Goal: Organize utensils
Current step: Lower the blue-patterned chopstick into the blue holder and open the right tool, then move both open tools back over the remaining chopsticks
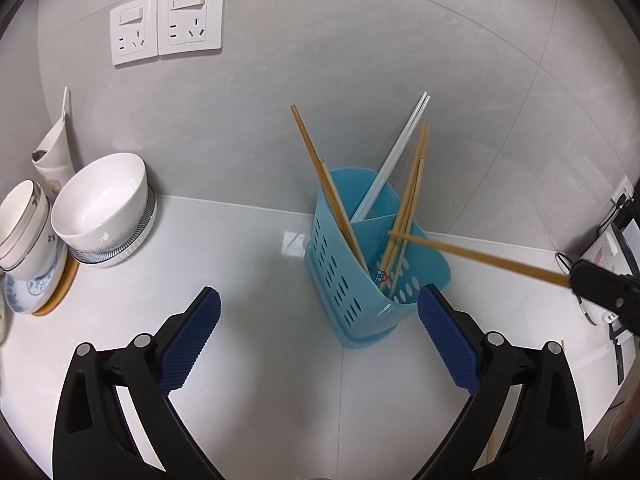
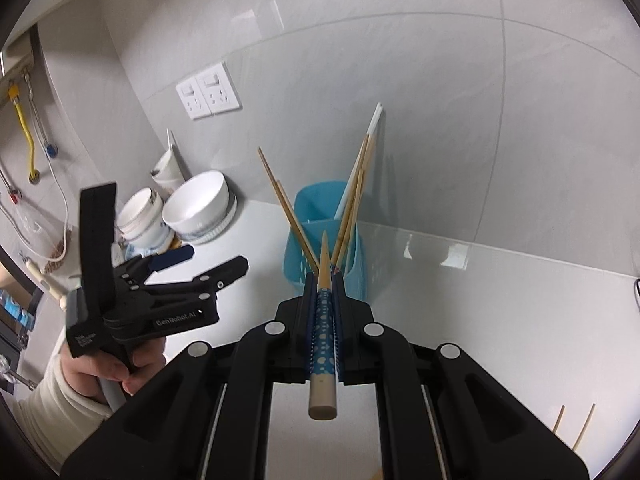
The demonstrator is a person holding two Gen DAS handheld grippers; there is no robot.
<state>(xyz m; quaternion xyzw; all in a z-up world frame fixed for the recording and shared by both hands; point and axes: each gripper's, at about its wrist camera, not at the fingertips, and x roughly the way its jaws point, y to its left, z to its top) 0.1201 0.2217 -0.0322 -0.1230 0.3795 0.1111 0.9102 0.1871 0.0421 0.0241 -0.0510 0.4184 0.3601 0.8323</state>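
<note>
From the left wrist view, the left tongs (image 1: pixel 318 322) are standing wide apart with nothing between their blue ribbed pads (image 1: pixel 192 338), hovering over the glossy white surface (image 1: pixel 256 264). Just ahead, the light blue perforated plastic utensil holder (image 1: pixel 340 280) is standing on that surface near the grey tiled wall (image 1: pixel 320 60), holding several bamboo chopsticks (image 1: pixel 332 192) and a white pair (image 1: pixel 396 152) that are leaning out at angles. A tan bamboo chopstick (image 1: pixel 480 258) is reaching in from the right, its tip hanging over the holder's open top, carried by the right tongs (image 1: pixel 576 280) (only their black tip is showing). At the left, a white ceramic bowl (image 1: pixel 104 204) is sitting on stacked plates beside a stack of smaller bowls (image 1: pixel 24 228); two white wall sockets (image 1: pixel 168 26) are above.

From the right wrist view, the right tongs (image 2: pixel 324 284) are clamped together on the chopstick (image 2: pixel 323 332), gripping its blue-and-white patterned upper section, with the pointed end aiming at the blue holder (image 2: pixel 296 264) just beyond. The left tongs (image 2: pixel 212 260) are spread apart at the left, held by a hand (image 2: pixel 116 364) in a cream sleeve. Two more bamboo chopsticks (image 2: pixel 582 428) are lying on the surface at the lower right.
</note>
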